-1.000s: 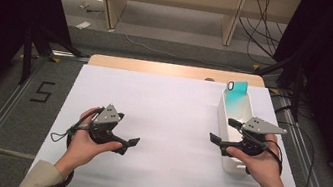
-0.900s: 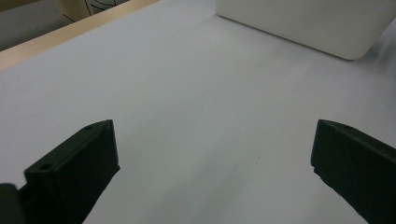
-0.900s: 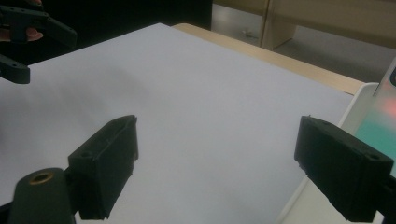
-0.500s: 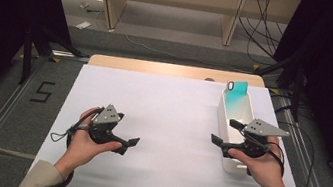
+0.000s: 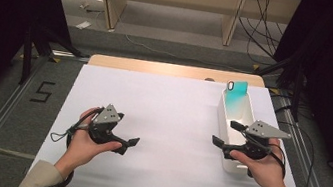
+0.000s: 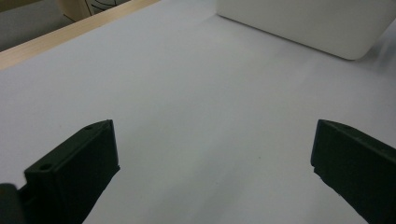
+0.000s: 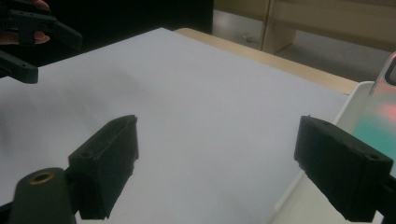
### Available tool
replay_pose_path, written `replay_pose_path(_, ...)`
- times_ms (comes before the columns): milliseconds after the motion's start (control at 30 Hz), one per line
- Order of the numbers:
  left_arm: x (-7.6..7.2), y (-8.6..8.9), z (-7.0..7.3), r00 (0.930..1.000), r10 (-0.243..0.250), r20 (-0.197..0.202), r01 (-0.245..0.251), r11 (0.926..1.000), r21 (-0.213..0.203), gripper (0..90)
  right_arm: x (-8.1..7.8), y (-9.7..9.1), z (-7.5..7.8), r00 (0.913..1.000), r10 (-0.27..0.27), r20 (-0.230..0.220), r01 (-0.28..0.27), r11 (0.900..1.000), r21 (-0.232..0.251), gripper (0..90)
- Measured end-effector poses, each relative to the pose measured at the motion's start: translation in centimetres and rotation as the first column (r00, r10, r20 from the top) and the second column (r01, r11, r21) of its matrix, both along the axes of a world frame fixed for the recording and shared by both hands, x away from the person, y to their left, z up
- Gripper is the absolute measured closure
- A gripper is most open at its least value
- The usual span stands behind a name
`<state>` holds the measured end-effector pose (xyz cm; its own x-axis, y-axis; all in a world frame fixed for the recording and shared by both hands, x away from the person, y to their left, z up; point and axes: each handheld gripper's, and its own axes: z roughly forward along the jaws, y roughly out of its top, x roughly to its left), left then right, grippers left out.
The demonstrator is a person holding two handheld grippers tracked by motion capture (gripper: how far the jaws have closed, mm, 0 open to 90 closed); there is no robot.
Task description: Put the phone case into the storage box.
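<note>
The white bin (image 5: pixel 229 129) sits at the right side of the white-covered surface (image 5: pixel 172 109), its long side running away from you. A teal phone case (image 5: pixel 236 95) stands tilted at the bin's far end, leaning on the far wall with its camera cutout at the top. Your right tool (image 5: pixel 225 133) hovers over the bin's near half, pointing left across it; in the right gripper view its jaws are spread wide with nothing between them, one jaw over the bin's rim and the other over the bare sheet. Your left tool (image 5: pixel 132 145) is well apart from the bin, low over the near left part of the surface, pointing right toward it, jaws likewise spread and holding nothing.
</note>
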<state>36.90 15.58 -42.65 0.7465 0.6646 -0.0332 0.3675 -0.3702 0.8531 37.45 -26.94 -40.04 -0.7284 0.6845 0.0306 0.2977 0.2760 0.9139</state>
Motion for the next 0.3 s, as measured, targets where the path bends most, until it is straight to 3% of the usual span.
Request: replay_pose_path(300,0.05,0.00,-0.04,1.0000,-0.001,-0.001,0.001,1.0000,-0.002,0.4,0.04,-0.07,0.09,0.9999,0.000,0.011,0.000,0.9987,0.050,15.4)
